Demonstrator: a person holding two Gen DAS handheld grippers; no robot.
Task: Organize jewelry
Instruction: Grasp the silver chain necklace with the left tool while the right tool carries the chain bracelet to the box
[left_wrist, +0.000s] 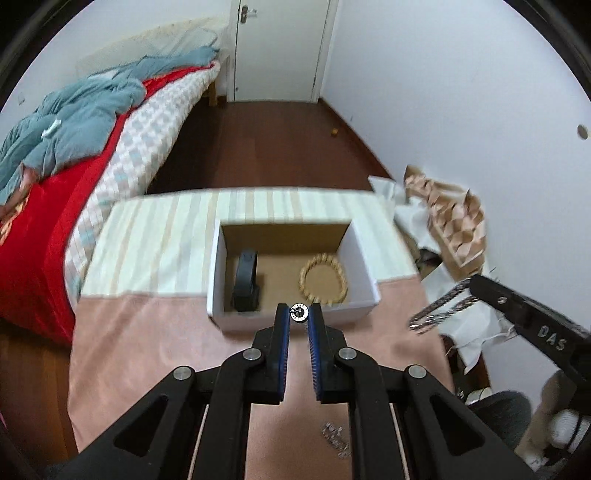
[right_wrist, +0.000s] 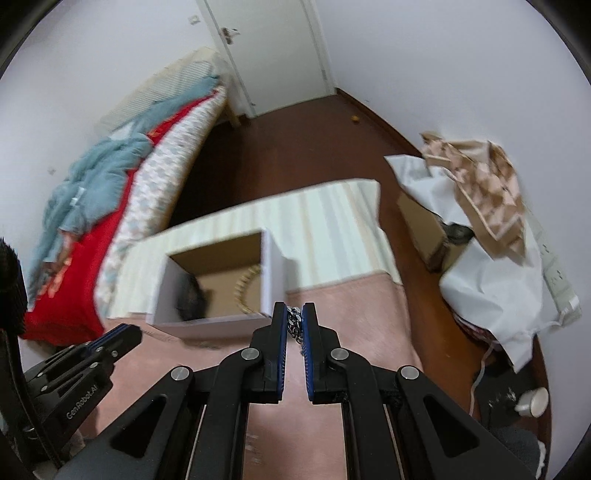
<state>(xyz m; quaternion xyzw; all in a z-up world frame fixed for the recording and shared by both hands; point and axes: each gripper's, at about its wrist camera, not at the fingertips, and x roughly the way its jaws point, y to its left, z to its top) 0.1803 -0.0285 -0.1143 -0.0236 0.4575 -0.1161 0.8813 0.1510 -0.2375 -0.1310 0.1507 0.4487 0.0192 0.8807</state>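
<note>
An open white cardboard box (left_wrist: 218, 288) stands on the pink cloth; it also shows in the right wrist view (right_wrist: 271, 269). Inside lie a black band (left_wrist: 245, 282) at the left and a beige beaded bracelet (left_wrist: 324, 278) at the right. My left gripper (left_wrist: 298, 314) is shut on a small round silver piece (left_wrist: 299, 312), held just above the box's near wall. My right gripper (right_wrist: 294, 317) is shut on a silver chain (right_wrist: 294, 325), right of the box; the chain hangs blurred in the left wrist view (left_wrist: 439, 308). Another silver chain (left_wrist: 336, 439) lies on the cloth.
The table carries a pink cloth (left_wrist: 147, 343) and a striped cloth (left_wrist: 155, 243). A bed with red and blue bedding (left_wrist: 62, 140) stands left. White fabric and a patterned paper bag (left_wrist: 450, 221) pile up at the right. A white door (left_wrist: 280, 48) is at the back.
</note>
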